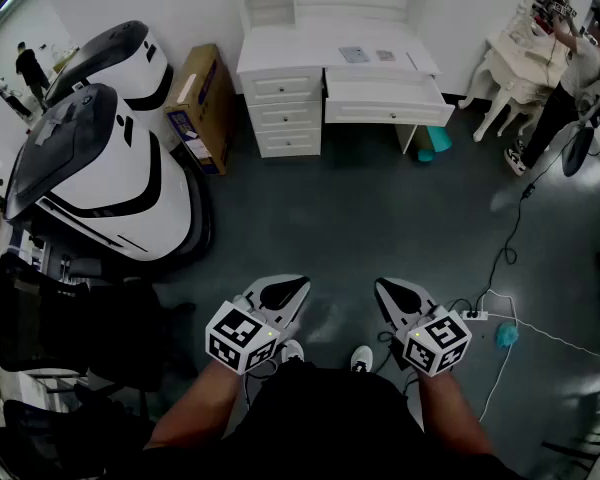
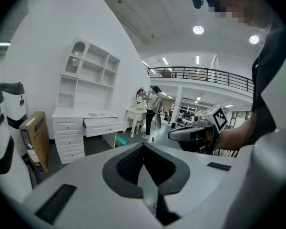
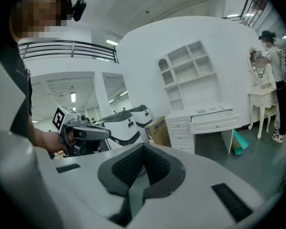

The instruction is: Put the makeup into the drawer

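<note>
A white desk (image 1: 290, 50) stands far ahead against the wall, with its wide drawer (image 1: 388, 101) pulled open. Two small flat items (image 1: 355, 55) lie on the desktop; I cannot tell what they are from this distance. Both grippers hang close to my body, far from the desk. My left gripper (image 1: 288, 290) is shut and holds nothing. The right gripper (image 1: 392, 293) is shut and empty too. The left gripper view shows the open drawer (image 2: 105, 126) beyond its closed jaws (image 2: 144, 149). In the right gripper view the drawer (image 3: 214, 120) lies past the closed jaws (image 3: 144, 149).
Two large white-and-black machines (image 1: 100, 168) and a cardboard box (image 1: 202, 108) stand at the left. A person (image 1: 570, 78) works at a white vanity at the back right. Cables and a power strip (image 1: 475, 315) lie on the grey floor at the right. A teal object (image 1: 435, 143) sits under the desk.
</note>
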`<action>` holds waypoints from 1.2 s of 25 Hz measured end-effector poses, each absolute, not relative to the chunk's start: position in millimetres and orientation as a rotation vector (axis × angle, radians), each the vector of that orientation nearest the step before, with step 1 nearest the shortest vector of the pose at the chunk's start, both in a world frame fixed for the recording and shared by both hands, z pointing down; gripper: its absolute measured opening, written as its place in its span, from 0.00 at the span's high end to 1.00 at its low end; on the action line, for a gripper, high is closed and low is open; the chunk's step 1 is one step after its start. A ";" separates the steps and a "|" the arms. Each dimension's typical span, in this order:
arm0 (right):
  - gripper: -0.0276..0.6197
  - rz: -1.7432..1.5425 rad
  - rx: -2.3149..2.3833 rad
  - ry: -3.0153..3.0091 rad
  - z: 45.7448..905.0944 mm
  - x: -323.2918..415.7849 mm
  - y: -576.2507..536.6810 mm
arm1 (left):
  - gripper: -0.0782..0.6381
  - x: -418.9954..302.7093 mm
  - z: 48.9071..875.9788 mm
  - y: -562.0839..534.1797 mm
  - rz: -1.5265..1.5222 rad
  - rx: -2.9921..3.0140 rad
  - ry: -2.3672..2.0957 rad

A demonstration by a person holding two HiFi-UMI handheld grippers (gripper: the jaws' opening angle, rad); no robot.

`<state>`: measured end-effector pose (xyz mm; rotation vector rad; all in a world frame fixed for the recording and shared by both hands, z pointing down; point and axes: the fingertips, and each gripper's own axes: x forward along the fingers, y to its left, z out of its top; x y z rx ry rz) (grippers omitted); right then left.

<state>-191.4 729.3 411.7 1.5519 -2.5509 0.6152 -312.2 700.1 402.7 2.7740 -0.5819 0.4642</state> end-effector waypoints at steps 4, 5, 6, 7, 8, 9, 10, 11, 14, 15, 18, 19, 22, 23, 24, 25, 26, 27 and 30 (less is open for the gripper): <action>0.92 0.615 1.546 -2.552 411.9 -191.9 729.1 | 0.88 -312.3 402.7 699.5 0.464 2.771 -0.587; 0.92 0.614 1.543 -2.553 411.6 -191.8 728.6 | 0.88 -312.1 402.6 699.0 0.463 2.770 -0.590; 0.92 0.614 1.542 -2.553 411.4 -191.6 728.5 | 0.88 -311.8 402.4 698.9 0.463 2.769 -0.592; 0.92 0.616 1.542 -2.552 411.6 -191.4 728.9 | 0.88 -311.6 402.5 699.2 0.463 2.768 -0.591; 0.92 0.619 1.543 -2.552 412.1 -191.7 729.6 | 0.88 -311.7 402.8 699.9 0.463 2.767 -0.589; 0.92 0.622 1.544 -2.552 412.8 -192.1 730.3 | 0.88 -312.2 403.3 700.6 0.464 2.766 -0.588; 0.92 0.626 1.544 -2.554 413.6 -192.4 730.9 | 0.88 -312.5 403.7 701.2 0.465 2.767 -0.589; 0.92 0.630 1.544 -2.555 414.2 -192.1 731.4 | 0.88 -312.4 403.8 701.4 0.466 2.768 -0.591; 0.92 0.639 1.547 -2.557 415.5 -191.5 731.2 | 0.88 -312.2 403.3 700.4 0.464 2.769 -0.595; 0.92 0.642 1.548 -2.557 415.8 -192.2 730.9 | 0.88 -312.7 403.1 699.9 0.464 2.768 -0.597; 0.92 0.657 1.528 -2.591 414.3 -198.0 732.6 | 0.88 -313.5 404.4 699.5 0.460 2.754 -0.600; 0.92 0.663 1.511 -2.615 413.1 -201.5 734.0 | 0.88 -313.3 405.7 699.8 0.456 2.745 -0.601; 0.91 0.695 1.486 -2.638 413.9 -210.3 736.2 | 0.88 -312.1 410.3 702.0 0.455 2.728 -0.591; 0.91 0.703 1.490 -2.630 415.2 -212.0 735.9 | 0.88 -311.9 411.5 703.1 0.460 2.729 -0.585; 0.91 0.703 1.497 -2.618 416.6 -213.1 735.4 | 0.88 -311.7 412.3 704.2 0.467 2.732 -0.578; 0.91 0.696 1.503 -2.603 418.2 -213.9 734.8 | 0.88 -311.8 412.8 705.1 0.472 2.737 -0.570; 0.91 0.686 1.508 -2.588 419.9 -214.8 734.1 | 0.88 -312.3 413.2 705.5 0.476 2.742 -0.563; 0.91 0.675 1.510 -2.574 422.0 -216.2 733.3 | 0.88 -313.6 413.7 705.3 0.479 2.747 -0.558; 0.91 0.652 1.507 -2.546 427.5 -224.0 730.4 | 0.88 -321.1 416.5 700.6 0.485 2.753 -0.557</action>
